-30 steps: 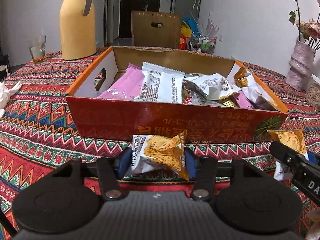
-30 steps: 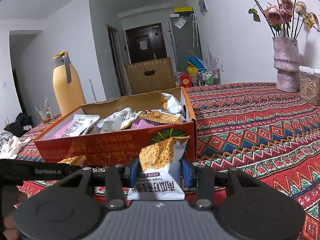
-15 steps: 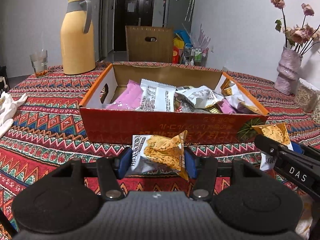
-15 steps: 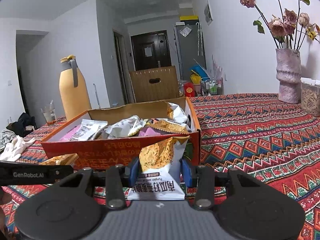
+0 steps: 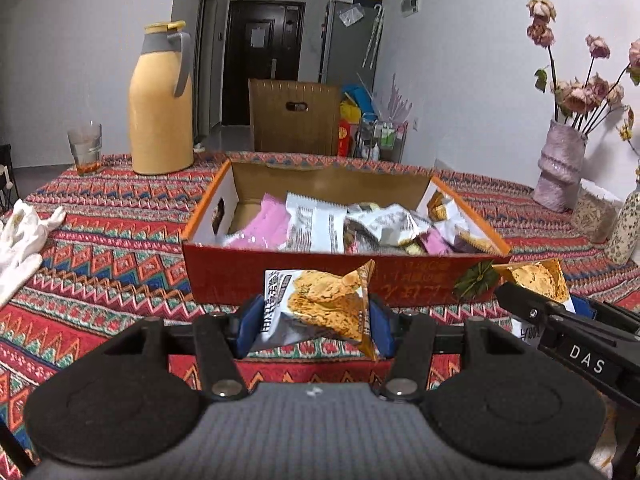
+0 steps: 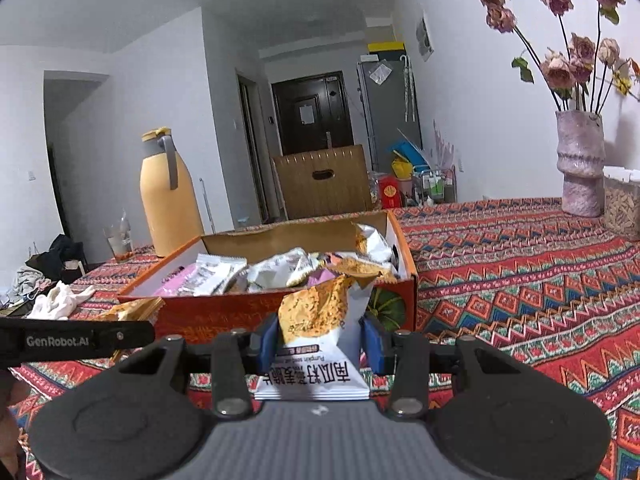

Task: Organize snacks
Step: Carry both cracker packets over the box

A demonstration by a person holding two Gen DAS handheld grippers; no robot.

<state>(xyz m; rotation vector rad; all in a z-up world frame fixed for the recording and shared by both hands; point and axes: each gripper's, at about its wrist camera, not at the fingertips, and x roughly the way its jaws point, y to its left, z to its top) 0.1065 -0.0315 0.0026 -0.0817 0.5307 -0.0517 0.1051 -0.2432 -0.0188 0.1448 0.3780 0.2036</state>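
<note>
My left claw (image 5: pixel 316 322) pinches a snack packet (image 5: pixel 320 308), my right claw (image 6: pixel 318 340) another packet (image 6: pixel 320 340) (both short of the box (image 5: pixel 320 280)) above the tabletop (image 5: pixel 100 240).

You can make out "DAS" in white on the black body of the right gripper (image 5: pixel 576 312), and "GenRobot.AI" on the side of the left gripper (image 6: pixel 132 334). The snack packet (image 6: pixel 316 344) pinched in the right one has big Chinese characters, upside down, plus tiny English starting with "Pumpkin". The red box (image 5: pixel 400 280) has gold Chinese lettering on its near wall, too blurry to read.
</note>
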